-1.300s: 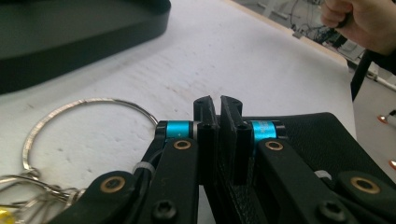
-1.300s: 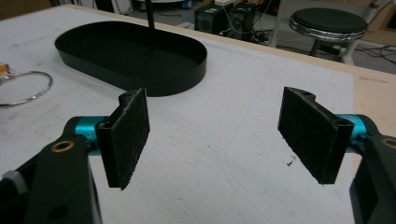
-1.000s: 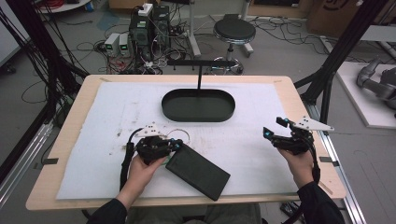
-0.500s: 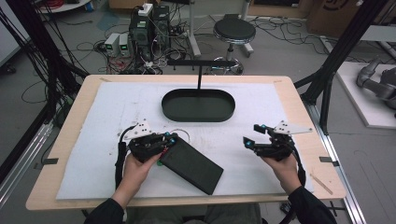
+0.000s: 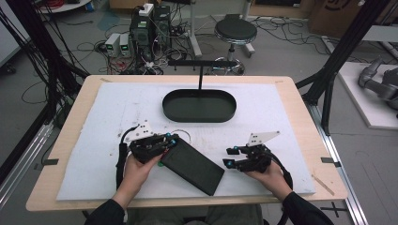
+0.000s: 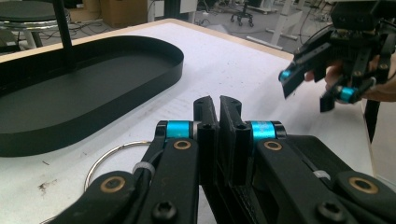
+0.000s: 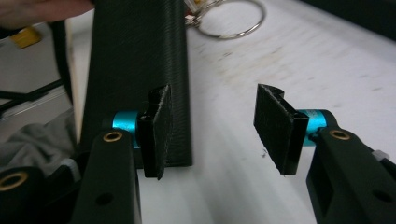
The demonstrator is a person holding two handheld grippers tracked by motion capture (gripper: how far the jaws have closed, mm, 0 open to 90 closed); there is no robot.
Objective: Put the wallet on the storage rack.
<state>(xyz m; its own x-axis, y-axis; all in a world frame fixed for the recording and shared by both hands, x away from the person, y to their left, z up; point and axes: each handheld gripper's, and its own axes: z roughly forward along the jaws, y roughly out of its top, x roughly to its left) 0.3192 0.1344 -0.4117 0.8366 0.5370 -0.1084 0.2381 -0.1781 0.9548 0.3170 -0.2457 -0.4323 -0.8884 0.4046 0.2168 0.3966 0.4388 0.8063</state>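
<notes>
On the white-covered worktop point(image 5: 281, 108), the left hand point(image 5: 136, 169) held the left claw point(image 5: 165, 142) near the front edge, left of centre. In the left gripper view that claw's point(image 6: 219, 109) jaws stood pressed together, closed on nothing that could be made out; its blue rollers flanked the jaws. Just beside it, toward the back, a thin metal key ring point(image 5: 180, 134) lay flat on the white cover, also seen in the left gripper view point(image 6: 109, 158) and in the right gripper view point(image 7: 233, 21).

A flat black rectangular case point(image 5: 193, 165) lay at a slant along the front edge, its left end touching or just under the left claw and its right end pointing toward the front. In the right gripper view the case point(image 7: 140, 56) showed a fine woven texture; no lettering could be read on it.

Toward the back edge at the middle sat an empty black oval tray point(image 5: 199, 107) with a low rim, a thin black post rising behind it. The tray point(image 6: 70, 88) carried no readable mark.

Right of the case, well apart from the left claw, the right hand point(image 5: 267, 177) held the right claw point(image 5: 231, 157) near the front edge, pointing toward the case. Its point(image 7: 210, 130) jaws stood wide apart, empty, one jaw in front of the case's near corner.

No brand or writing was legible anywhere.
</notes>
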